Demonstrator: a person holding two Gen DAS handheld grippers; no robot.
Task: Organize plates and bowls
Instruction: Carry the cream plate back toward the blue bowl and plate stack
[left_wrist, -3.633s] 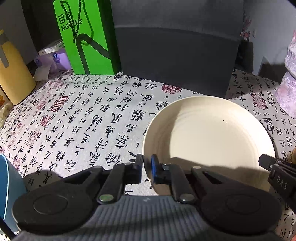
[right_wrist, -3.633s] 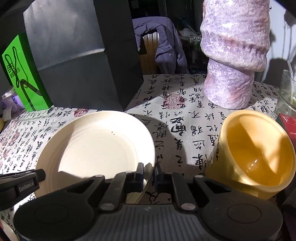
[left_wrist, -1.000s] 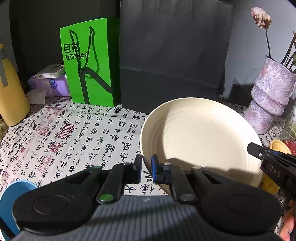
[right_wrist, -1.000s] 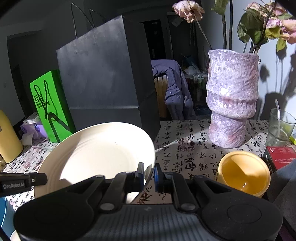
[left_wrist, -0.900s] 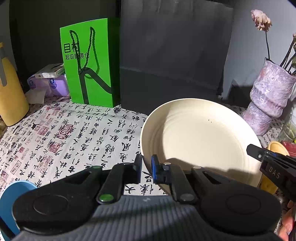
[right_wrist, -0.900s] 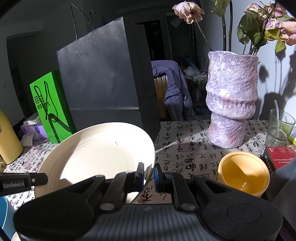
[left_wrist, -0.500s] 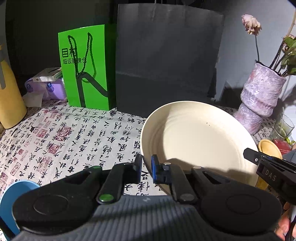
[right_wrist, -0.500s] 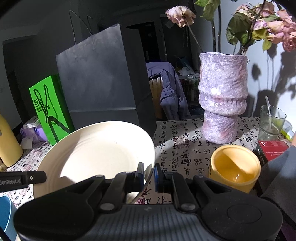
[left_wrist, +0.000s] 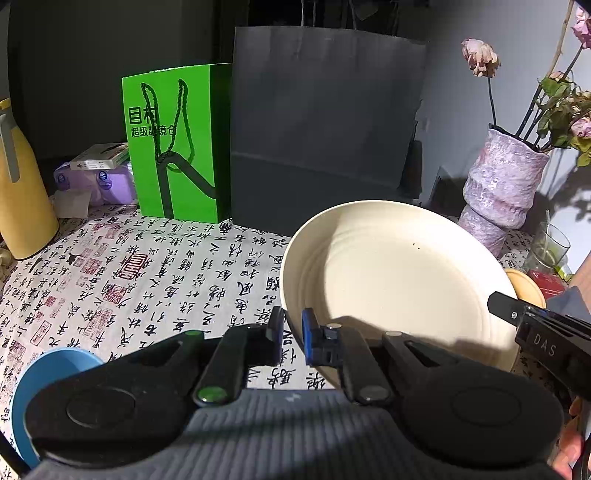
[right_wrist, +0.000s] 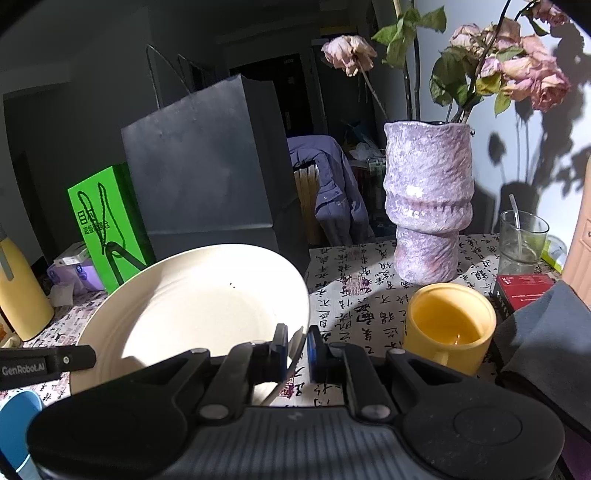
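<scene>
A wide cream plate (left_wrist: 391, 273) hangs tilted above the table, held at both sides. My left gripper (left_wrist: 292, 328) is shut on its left rim, and in that view the right gripper (left_wrist: 496, 301) reaches in on the plate's far right edge. Seen from the right wrist, the same cream plate (right_wrist: 192, 306) fills the lower left, and my right gripper (right_wrist: 297, 341) is shut on its right rim. A blue bowl (left_wrist: 44, 384) sits on the table at the lower left, partly hidden by my left gripper's body.
The tablecloth (left_wrist: 147, 273) is printed with calligraphy. At the back stand a green bag (left_wrist: 177, 144), a dark paper bag (left_wrist: 317, 122) and a yellow flask (left_wrist: 18, 192). To the right are a purple vase (right_wrist: 428, 199), a yellow mug (right_wrist: 447, 325), a glass (right_wrist: 521, 240) and a red box (right_wrist: 524, 291).
Both grippers have lifted the plate a little higher and drawn back from the table. More of the bags, vase and flowers now shows; the grips are unchanged.
</scene>
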